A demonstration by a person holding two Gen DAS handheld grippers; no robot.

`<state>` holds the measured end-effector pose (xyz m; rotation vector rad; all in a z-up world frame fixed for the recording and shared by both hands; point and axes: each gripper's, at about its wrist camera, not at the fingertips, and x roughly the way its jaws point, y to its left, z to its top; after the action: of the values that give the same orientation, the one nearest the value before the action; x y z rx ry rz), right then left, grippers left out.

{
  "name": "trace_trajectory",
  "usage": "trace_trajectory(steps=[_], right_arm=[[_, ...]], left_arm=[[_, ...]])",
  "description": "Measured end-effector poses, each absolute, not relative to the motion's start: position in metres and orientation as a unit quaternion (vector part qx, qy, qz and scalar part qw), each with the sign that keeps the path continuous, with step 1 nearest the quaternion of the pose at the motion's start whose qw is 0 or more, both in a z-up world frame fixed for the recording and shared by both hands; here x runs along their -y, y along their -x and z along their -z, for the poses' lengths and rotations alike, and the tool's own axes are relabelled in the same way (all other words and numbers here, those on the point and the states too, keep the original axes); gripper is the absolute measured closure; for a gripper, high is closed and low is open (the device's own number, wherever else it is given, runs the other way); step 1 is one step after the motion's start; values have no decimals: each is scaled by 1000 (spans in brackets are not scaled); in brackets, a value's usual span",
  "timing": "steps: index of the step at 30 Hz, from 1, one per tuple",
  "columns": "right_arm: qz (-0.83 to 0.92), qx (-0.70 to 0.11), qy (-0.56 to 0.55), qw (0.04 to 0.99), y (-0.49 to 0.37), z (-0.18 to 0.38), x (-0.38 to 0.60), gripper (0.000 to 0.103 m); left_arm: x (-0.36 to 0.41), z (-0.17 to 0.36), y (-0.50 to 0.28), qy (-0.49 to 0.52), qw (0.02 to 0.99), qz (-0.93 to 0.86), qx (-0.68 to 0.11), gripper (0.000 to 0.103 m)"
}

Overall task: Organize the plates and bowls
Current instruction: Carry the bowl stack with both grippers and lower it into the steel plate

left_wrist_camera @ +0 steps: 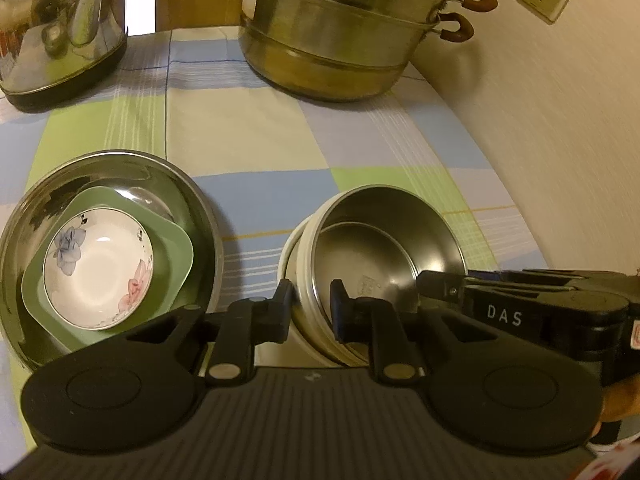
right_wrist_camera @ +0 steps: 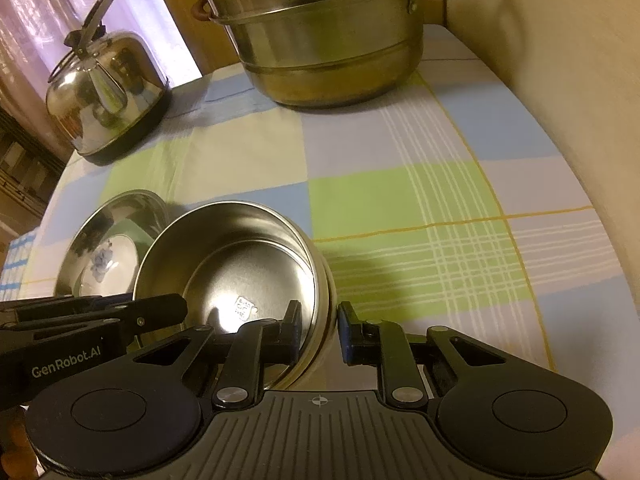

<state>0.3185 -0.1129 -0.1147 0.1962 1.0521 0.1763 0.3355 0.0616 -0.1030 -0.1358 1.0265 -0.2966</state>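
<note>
We note a checked tabletop (right_wrist_camera: 360, 160) carrying a large steamer pot (right_wrist_camera: 320, 48) and a kettle (right_wrist_camera: 104, 96). A steel basin (left_wrist_camera: 192, 200) holds a green dish (left_wrist_camera: 176, 240) and a flowered bowl (left_wrist_camera: 100, 272). Just beside it, the steel bowl (right_wrist_camera: 240, 248) is pinched at opposite rims: left gripper (left_wrist_camera: 310, 308) and right gripper (right_wrist_camera: 320, 328), fingers narrow.

We look steeply down from both wrists, close over the steel bowl (left_wrist_camera: 384, 240); both views share it, the kettle (right_wrist_camera: 108, 100) and steamer pot (right_wrist_camera: 320, 40) at the surface's far edge.
</note>
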Motion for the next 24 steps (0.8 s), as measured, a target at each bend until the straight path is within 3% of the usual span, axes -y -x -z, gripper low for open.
trace_trajectory(steps=[6, 12, 15, 24], right_arm=[[-79, -507, -112, 851, -324, 118, 117, 83], [-78, -508, -115, 850, -327, 121, 118, 83], [-79, -509, -113, 850, -329, 122, 118, 83], [-80, -513, -113, 847, -335, 123, 118, 83]], left_arm=[[-72, 104, -335, 67, 860, 127, -490, 63], [-75, 114, -342, 89, 850, 135, -502, 64], [-75, 117, -345, 101, 845, 144, -504, 73], [-68, 114, -351, 79, 843, 142, -513, 78]])
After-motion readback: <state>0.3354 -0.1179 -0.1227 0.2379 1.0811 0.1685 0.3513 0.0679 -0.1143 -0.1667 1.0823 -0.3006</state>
